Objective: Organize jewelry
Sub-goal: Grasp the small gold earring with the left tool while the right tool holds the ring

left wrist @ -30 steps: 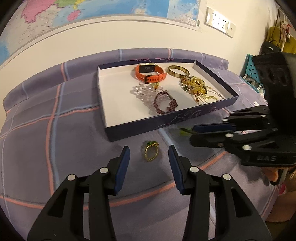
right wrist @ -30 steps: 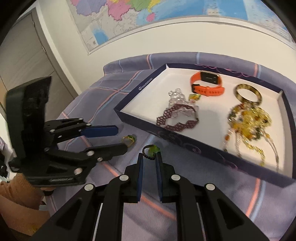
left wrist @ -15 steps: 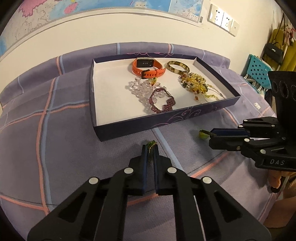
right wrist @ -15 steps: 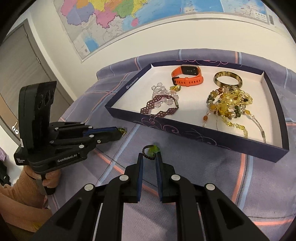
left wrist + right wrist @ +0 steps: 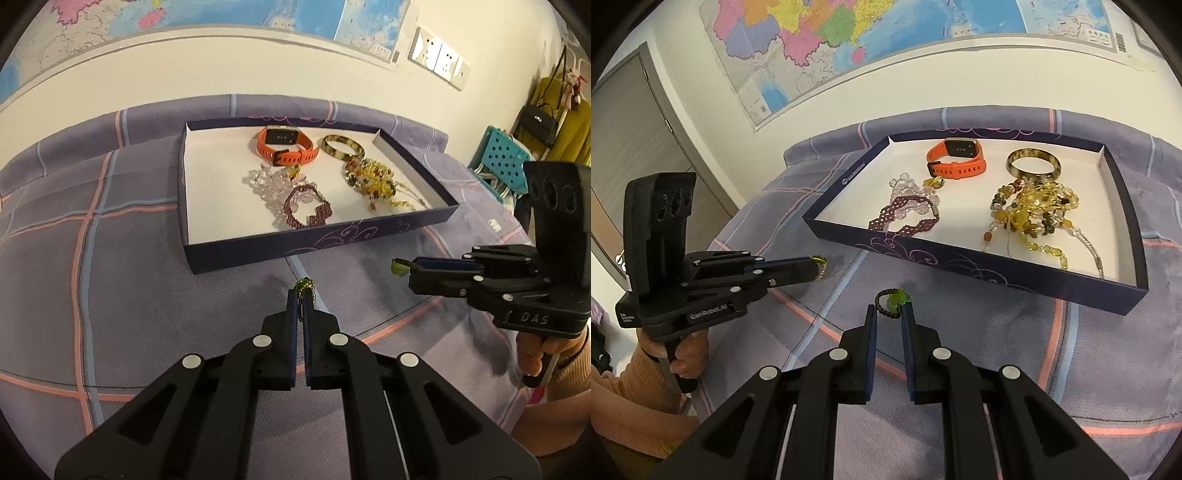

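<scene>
My left gripper (image 5: 300,295) is shut on a small gold chain ring with a green stone (image 5: 304,286), just in front of the navy box tray (image 5: 314,247). In the right wrist view the left gripper (image 5: 817,267) shows at the left with the gold ring (image 5: 820,263) at its tip. My right gripper (image 5: 889,312) is shut on a dark beaded ring with a green stone (image 5: 893,300). It also appears at the right of the left wrist view (image 5: 410,267), near the tray's front corner. The tray (image 5: 960,258) holds an orange watch (image 5: 286,147), a bangle (image 5: 341,147) and bead strands.
A purple checked cloth (image 5: 110,277) covers the table. Inside the tray lie amber beads (image 5: 1030,210), a purple bracelet (image 5: 905,218) and clear crystal beads (image 5: 905,186). A teal stool (image 5: 498,162) stands at the far right, and a hand (image 5: 683,354) grips the left handle.
My left gripper went from open around the gold ring to shut on it. The right gripper drifted sideways, still holding its beaded ring.
</scene>
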Demonstrator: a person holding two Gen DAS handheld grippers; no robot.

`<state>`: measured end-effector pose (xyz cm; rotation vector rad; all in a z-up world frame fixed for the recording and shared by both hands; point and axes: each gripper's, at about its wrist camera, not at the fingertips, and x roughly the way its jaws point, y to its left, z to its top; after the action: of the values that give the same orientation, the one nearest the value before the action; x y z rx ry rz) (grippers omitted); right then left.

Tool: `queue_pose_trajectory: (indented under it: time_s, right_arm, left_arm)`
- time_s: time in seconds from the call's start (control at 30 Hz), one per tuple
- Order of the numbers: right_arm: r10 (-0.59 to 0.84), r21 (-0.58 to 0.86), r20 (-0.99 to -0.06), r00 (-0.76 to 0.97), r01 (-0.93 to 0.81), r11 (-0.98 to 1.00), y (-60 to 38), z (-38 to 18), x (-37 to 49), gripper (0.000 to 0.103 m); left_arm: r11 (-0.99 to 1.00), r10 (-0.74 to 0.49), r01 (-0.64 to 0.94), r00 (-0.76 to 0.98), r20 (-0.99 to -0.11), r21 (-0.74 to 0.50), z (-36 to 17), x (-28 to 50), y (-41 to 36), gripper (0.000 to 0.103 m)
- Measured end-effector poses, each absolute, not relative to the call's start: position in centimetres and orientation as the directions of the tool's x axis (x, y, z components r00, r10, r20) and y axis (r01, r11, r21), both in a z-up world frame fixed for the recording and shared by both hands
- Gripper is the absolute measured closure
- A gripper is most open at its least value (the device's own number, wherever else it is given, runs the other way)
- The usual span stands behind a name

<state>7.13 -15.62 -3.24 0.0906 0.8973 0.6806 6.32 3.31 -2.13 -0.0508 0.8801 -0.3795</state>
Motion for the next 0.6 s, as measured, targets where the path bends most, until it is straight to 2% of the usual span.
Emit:
queue_pose_trajectory:
  time_s: [0.6]
  right_arm:
    - [0.589, 0.346, -0.651, 0.479, -0.503, 0.792, -17.2, -1.3, 6.8, 0.091]
  left_arm:
    - [0.910, -0.407, 0.331, 0.601, -0.687, -0.249, 0.5, 6.1, 2.8, 0.100]
